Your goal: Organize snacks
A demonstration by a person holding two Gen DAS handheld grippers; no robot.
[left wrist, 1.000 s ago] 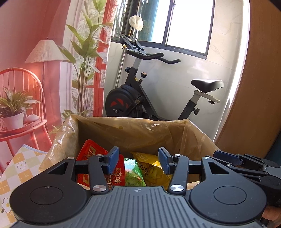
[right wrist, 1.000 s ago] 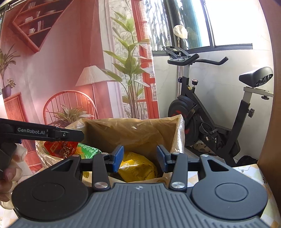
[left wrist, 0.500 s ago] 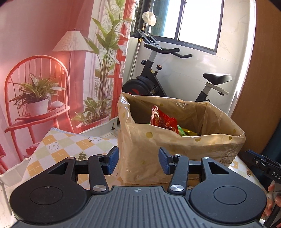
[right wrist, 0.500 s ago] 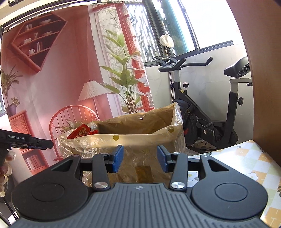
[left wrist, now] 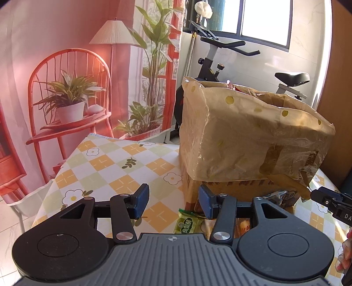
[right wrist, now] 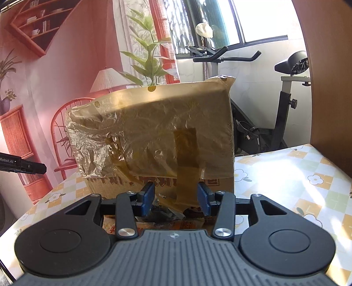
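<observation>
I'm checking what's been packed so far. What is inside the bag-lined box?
Over the rim of the box, only the tip of a red packet shows in the left view. The box walls hide everything else inside.

Home room doubling as staged set; printed backdrop (left wrist: 66, 66) hanging at left, showing red chair, lamp, potted plants; exercise bike (left wrist: 220, 57) standing by sunlit window (left wrist: 264, 19); checked floral tablecloth (left wrist: 114, 162) covering table; bag-lined cardboard box (left wrist: 242, 132) sitting on it.

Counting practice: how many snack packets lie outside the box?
3: green packet by the left gripper, orange packet beside it, dark packet by the box; more may hide.
</observation>
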